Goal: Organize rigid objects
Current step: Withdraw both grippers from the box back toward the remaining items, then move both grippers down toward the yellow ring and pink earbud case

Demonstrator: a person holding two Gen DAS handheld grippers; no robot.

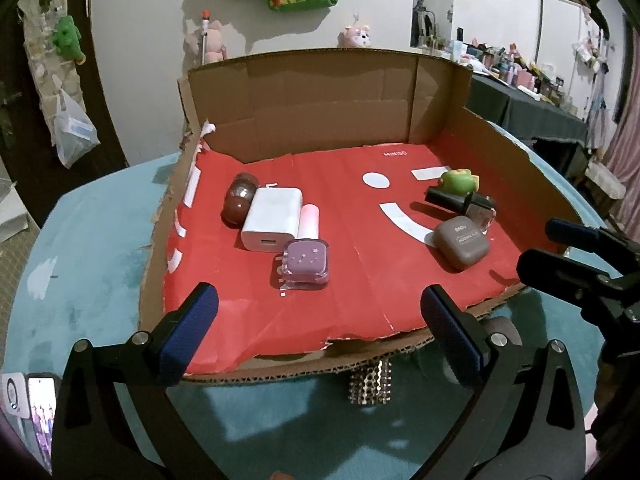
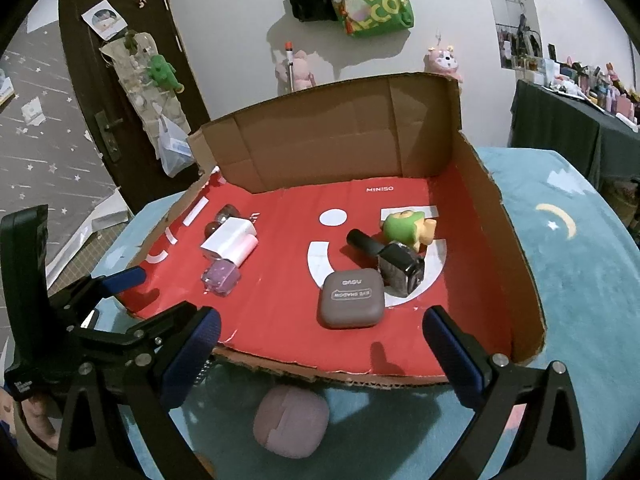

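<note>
**Fingers wide, between picks**

Both grippers hovered empty at the near edge of the cardboard tray (image 1: 520, 152): left gripper (image 1: 320, 312) and right gripper (image 2: 320, 340) spread fully, touching nothing. Two clusters already lay inside. Outside, on the blue worktop (image 2: 580, 280), sat a mauve case (image 2: 291, 420) and a studded cylinder (image 1: 370, 386); I judged one needed fetching next.

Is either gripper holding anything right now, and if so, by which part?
Nothing is held. The left gripper and the right gripper both stand open with nothing between their fingers, at the near edge of the cardboard tray.
</note>
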